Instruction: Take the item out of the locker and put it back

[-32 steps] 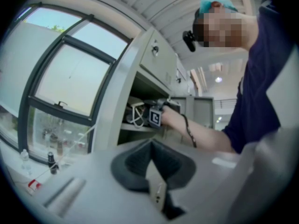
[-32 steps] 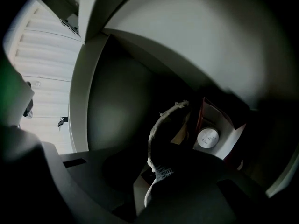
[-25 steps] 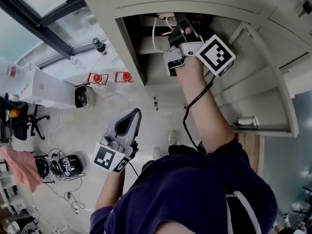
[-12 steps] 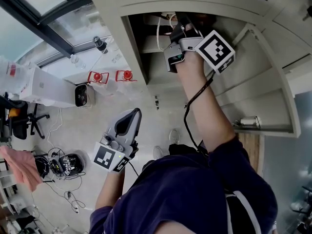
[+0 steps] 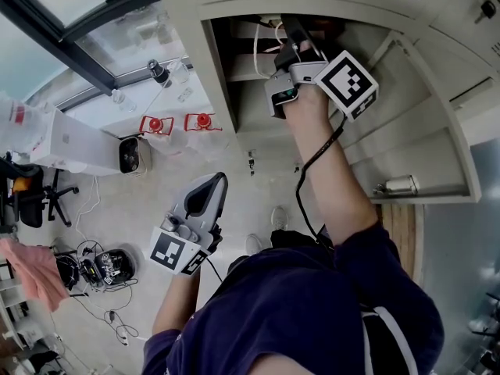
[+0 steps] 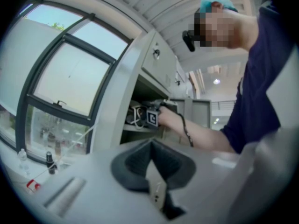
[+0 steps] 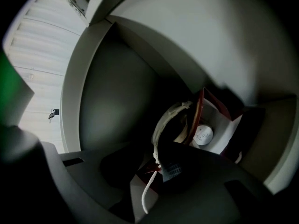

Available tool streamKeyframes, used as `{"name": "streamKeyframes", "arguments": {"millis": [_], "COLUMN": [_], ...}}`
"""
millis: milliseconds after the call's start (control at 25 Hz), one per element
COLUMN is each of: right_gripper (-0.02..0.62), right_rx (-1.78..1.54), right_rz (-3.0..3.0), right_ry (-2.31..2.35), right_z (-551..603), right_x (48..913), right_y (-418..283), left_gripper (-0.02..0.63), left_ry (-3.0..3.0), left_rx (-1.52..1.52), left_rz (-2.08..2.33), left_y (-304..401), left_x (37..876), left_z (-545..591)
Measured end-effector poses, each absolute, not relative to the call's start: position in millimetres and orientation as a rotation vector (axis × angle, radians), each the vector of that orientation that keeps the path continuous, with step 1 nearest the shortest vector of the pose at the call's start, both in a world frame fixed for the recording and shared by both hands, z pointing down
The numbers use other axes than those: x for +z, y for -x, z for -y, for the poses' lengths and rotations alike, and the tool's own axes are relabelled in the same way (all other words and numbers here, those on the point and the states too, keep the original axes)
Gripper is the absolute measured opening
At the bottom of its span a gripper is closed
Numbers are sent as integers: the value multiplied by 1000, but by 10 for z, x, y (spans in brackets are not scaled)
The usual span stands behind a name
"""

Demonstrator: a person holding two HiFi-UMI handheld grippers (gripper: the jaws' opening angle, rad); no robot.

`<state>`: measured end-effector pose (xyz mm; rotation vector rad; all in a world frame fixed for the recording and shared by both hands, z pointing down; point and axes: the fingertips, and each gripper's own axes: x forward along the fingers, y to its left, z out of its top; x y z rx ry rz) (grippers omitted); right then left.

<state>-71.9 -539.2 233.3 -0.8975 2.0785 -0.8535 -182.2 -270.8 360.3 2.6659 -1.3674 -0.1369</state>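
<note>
My right gripper (image 5: 293, 39) reaches into the open grey locker (image 5: 223, 84), arm stretched up. In the right gripper view a red and white paper bag (image 7: 212, 125) with a white cord handle (image 7: 160, 125) sits deep in the dark compartment. A corner of the bag and its cord lie between the jaws of the right gripper (image 7: 156, 169), which are opening. My left gripper (image 5: 208, 190) hangs low beside the body, away from the locker. Seen close, the left gripper (image 6: 152, 160) is shut with nothing in it.
The locker door (image 5: 422, 139) stands open to the right. White cables (image 5: 262, 49) hang inside the compartment. Below lie a white box (image 5: 78, 143), two red items (image 5: 156, 123), tangled cables (image 5: 101, 266), a pink cloth (image 5: 35, 270) and an office chair (image 5: 31, 190).
The right gripper stays inside the locker, shifted only slightly. The left gripper has not moved.
</note>
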Motion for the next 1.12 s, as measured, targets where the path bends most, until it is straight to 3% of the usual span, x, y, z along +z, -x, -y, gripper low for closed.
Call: {"name": "streamKeyframes", "arguments": {"millis": [1120], "right_gripper": [64], "right_rx": [-710], "right_rz": [-2135], "right_ry": [956], "right_z": [3889], "right_x": [2106], "right_y": [632], "left_gripper": [2], "left_ry": [-2802], "left_rx": [-188], "left_rz": [1223], "left_y": [1865], "left_x": [3400], "left_z": [1623]}}
